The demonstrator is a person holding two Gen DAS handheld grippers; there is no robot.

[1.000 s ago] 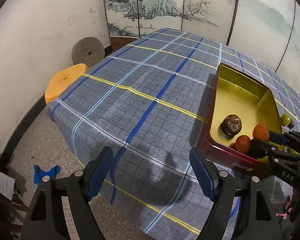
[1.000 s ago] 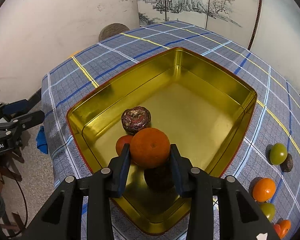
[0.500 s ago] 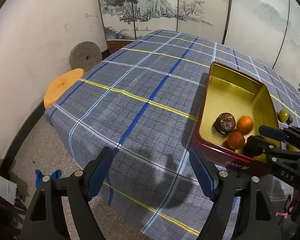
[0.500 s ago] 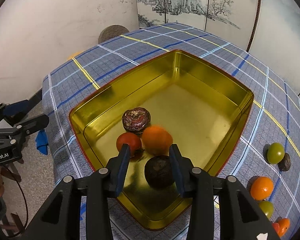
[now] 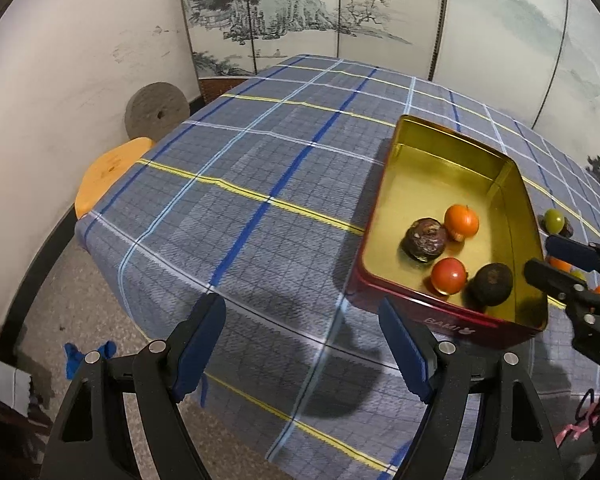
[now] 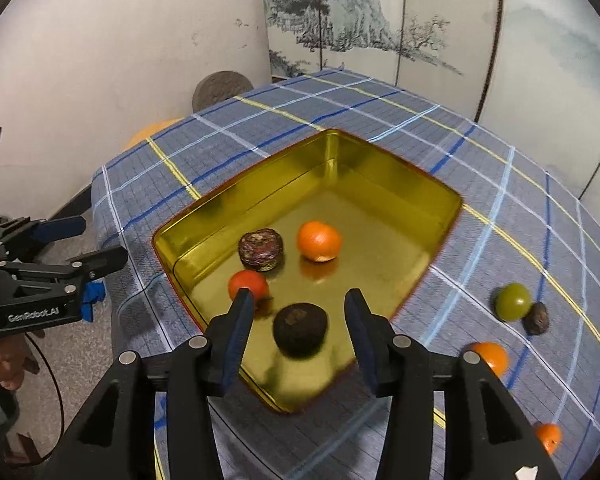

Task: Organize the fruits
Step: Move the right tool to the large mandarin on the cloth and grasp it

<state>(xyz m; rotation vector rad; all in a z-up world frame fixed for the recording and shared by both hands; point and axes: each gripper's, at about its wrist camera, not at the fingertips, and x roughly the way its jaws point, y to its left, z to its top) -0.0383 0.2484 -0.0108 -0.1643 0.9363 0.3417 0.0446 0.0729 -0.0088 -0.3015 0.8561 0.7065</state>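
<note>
A gold tin with red outer walls (image 6: 440, 196) (image 5: 452, 322) stands on the plaid tablecloth. In it lie an orange (image 6: 319, 241) (image 5: 461, 219), a red fruit (image 6: 247, 285) (image 5: 449, 274), a mottled dark fruit (image 6: 260, 249) (image 5: 425, 238) and a dark round fruit (image 6: 299, 329) (image 5: 492, 283). My right gripper (image 6: 296, 320) is open and empty above the tin's near corner. My left gripper (image 5: 300, 340) is open and empty over the table's front edge, left of the tin.
Loose on the cloth right of the tin lie a green fruit (image 6: 513, 302), a small dark fruit (image 6: 537, 318), an orange (image 6: 490, 357) and another orange (image 6: 548, 437). An orange stool (image 5: 108, 168) and a stone wheel (image 5: 157, 109) stand by the wall.
My right gripper opened and let the orange go into the tin, then drew back and up. The orange rolled to beside the mottled fruit. The left gripper pulled back a little.
</note>
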